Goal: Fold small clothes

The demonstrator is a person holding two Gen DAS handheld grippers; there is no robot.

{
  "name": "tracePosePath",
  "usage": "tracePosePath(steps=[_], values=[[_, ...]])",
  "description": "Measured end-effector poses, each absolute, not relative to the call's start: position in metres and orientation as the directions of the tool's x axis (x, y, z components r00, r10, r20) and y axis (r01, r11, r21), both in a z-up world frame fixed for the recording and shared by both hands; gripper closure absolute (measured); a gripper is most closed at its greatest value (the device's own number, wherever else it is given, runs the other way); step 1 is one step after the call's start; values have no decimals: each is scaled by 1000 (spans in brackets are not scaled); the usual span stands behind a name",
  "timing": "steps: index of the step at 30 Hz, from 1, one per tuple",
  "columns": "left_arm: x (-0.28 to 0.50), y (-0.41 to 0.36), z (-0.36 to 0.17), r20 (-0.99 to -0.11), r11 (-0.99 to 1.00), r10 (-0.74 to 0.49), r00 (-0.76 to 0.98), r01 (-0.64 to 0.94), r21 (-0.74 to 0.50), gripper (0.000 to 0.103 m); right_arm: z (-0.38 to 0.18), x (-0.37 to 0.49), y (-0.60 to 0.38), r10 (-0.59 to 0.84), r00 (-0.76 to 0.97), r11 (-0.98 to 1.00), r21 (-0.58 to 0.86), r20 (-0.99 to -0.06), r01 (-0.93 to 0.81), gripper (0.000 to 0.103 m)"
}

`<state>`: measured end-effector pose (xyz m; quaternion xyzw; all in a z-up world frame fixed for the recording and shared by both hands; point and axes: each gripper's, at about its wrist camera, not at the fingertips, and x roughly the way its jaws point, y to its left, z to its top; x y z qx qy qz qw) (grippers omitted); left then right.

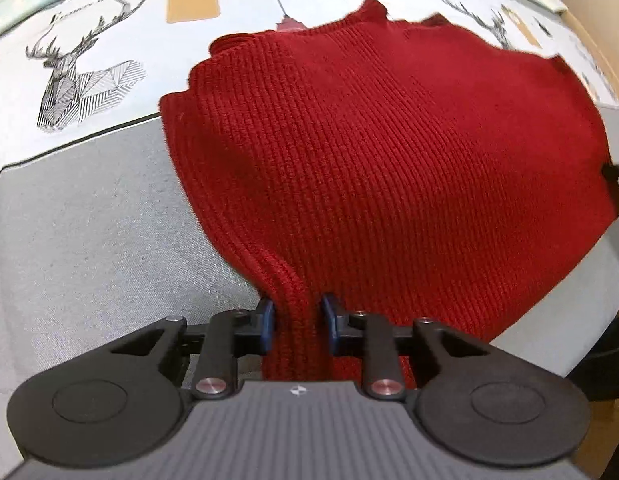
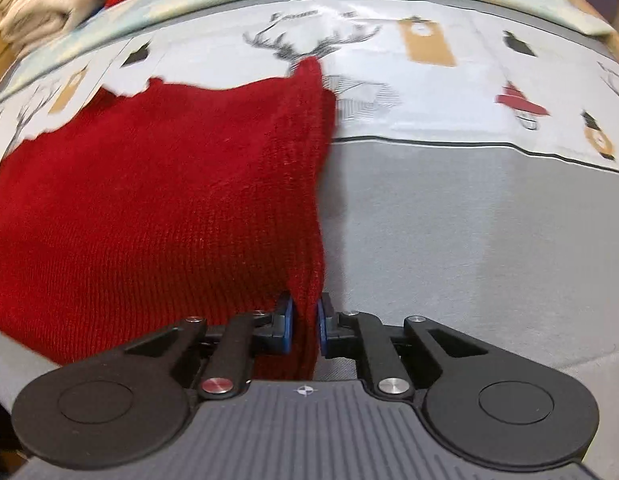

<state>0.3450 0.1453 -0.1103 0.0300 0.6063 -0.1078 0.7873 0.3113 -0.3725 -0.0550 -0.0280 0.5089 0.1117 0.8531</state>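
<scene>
A red ribbed knit garment (image 1: 389, 152) lies spread over the grey table surface (image 1: 89, 240) and reaches onto a printed cloth behind it. In the left wrist view my left gripper (image 1: 298, 322) is shut on a bunched near-left edge of the garment, blue pads pressing the folds from both sides. In the right wrist view the same red garment (image 2: 169, 184) fills the left half. There my right gripper (image 2: 304, 322) is shut on its near-right edge, a thin strip of knit pinched between the pads.
A printed cloth with deer drawings (image 1: 81, 80) and tan tags (image 2: 427, 42) covers the far part of the table. Folded cream and red clothes (image 2: 41, 0) are stacked at the far left in the right wrist view. Bare grey surface (image 2: 469, 240) lies right of the garment.
</scene>
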Motion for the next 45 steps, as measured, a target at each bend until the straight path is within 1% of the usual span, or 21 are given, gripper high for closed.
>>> tracePosePath(steps=[4, 5, 6, 8, 9, 11, 12, 14, 15, 17, 19, 21, 25, 31, 35, 40, 43, 45], values=[[334, 145, -109, -965, 984, -121, 233, 158, -85, 60, -58, 309, -367, 158, 428, 968, 55, -890, -244, 89], [334, 148, -107, -962, 986, -121, 244, 143, -88, 59, -57, 309, -367, 154, 430, 968, 49, -890, -244, 88], [334, 151, -103, -958, 987, -120, 262, 133, -87, 59, -53, 307, -367, 151, 438, 969, 45, -886, -243, 84], [333, 154, -95, -943, 987, -136, 304, 120, -104, 59, -44, 303, -368, 161, 472, 969, 48, -867, -243, 83], [334, 156, -92, -937, 987, -144, 318, 113, -113, 59, -39, 301, -369, 177, 493, 967, 58, -852, -247, 80], [334, 156, -90, -933, 988, -139, 333, 112, -107, 59, -33, 299, -371, 206, 512, 964, 84, -834, -251, 79], [334, 155, -90, -933, 988, -137, 334, 114, -104, 59, -34, 299, -373, 204, 510, 965, 85, -836, -246, 76], [333, 151, -91, -937, 989, -123, 327, 120, -88, 59, -44, 301, -372, 147, 479, 971, 35, -865, -235, 72], [333, 149, -92, -940, 990, -109, 323, 123, -72, 59, -51, 302, -370, 113, 452, 971, 2, -885, -239, 67], [334, 146, -94, -944, 992, -87, 319, 119, -51, 59, -59, 302, -367, 72, 422, 966, -41, -904, -254, 62], [335, 150, -90, -938, 994, -79, 336, 99, -49, 59, -53, 300, -364, 67, 454, 964, -60, -888, -259, 61], [336, 154, -83, -926, 996, -78, 369, 75, -54, 57, -42, 299, -363, 73, 506, 969, -58, -860, -240, 61], [332, 158, -69, -907, 998, -58, 418, 43, -44, 51, -19, 294, -364, 40, 624, 980, -90, -780, -176, 59], [322, 155, -50, -885, 999, -44, 464, 40, -29, 50, 7, 289, -362, 18, 729, 988, -99, -684, -118, 58], [310, 161, -23, -850, 997, -69, 523, -4, -83, 50, 18, 281, -351, 22, 764, 985, -118, -644, -127, 58], [293, 152, 14, -788, 998, -63, 613, 54, -37, 50, 33, 272, -330, 37, 802, 980, -136, -596, -146, 58], [283, 150, 16, -753, 996, -87, 652, 60, -63, 50, 41, 268, -317, 45, 814, 979, -136, -579, -151, 58], [279, 148, 7, -774, 996, -86, 627, 54, -67, 50, 43, 265, -306, 43, 814, 976, -150, -579, -158, 58]])
